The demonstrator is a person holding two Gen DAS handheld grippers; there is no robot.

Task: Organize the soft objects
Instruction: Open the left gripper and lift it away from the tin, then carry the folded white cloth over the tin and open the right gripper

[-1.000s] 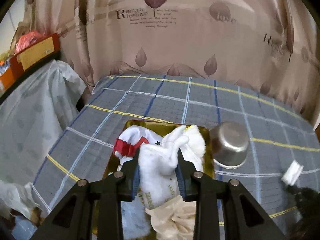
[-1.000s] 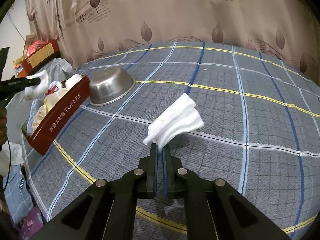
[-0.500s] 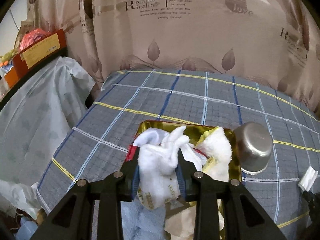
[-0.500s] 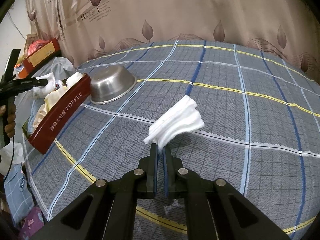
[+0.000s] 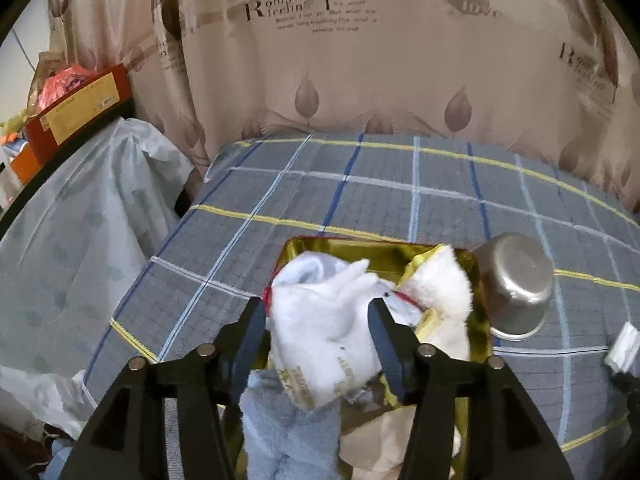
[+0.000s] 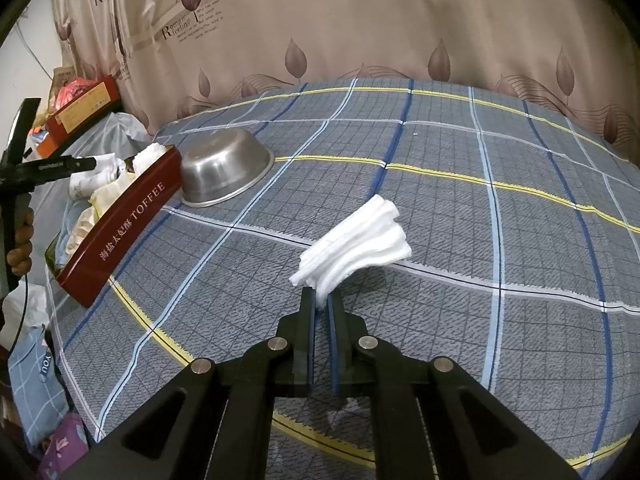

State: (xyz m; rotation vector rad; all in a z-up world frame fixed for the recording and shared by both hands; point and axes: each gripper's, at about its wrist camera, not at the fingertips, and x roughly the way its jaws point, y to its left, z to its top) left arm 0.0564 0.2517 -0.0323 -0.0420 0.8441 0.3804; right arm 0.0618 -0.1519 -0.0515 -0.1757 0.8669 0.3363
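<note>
My left gripper (image 5: pixel 318 308) hangs over a red tin with a gold inside (image 5: pixel 360 246). Its jaws are opening, and a white sock (image 5: pixel 320 340) sags between them onto the pile, no longer squeezed by the pads. The tin also holds a fluffy white towel (image 5: pixel 440 284), a light blue cloth (image 5: pixel 288 432) and a cream cloth (image 5: pixel 384 440). My right gripper (image 6: pixel 322 296) is shut on the corner of a folded white cloth (image 6: pixel 360 240), held just above the plaid tablecloth. The right wrist view shows the tin's red wall (image 6: pixel 132 220) at the left.
An upturned steel bowl (image 5: pixel 516 284) sits against the tin's right side, also visible in the right wrist view as the bowl (image 6: pixel 224 166). The plaid table (image 6: pixel 440 160) ends at a leaf-print curtain (image 5: pixel 360 80). A plastic-covered shelf (image 5: pixel 80 220) with a red box (image 5: pixel 80 104) stands left.
The left gripper moved forward over the tin, then its jaws spread and the sock slumped free. The right gripper and its white cloth stayed put.
</note>
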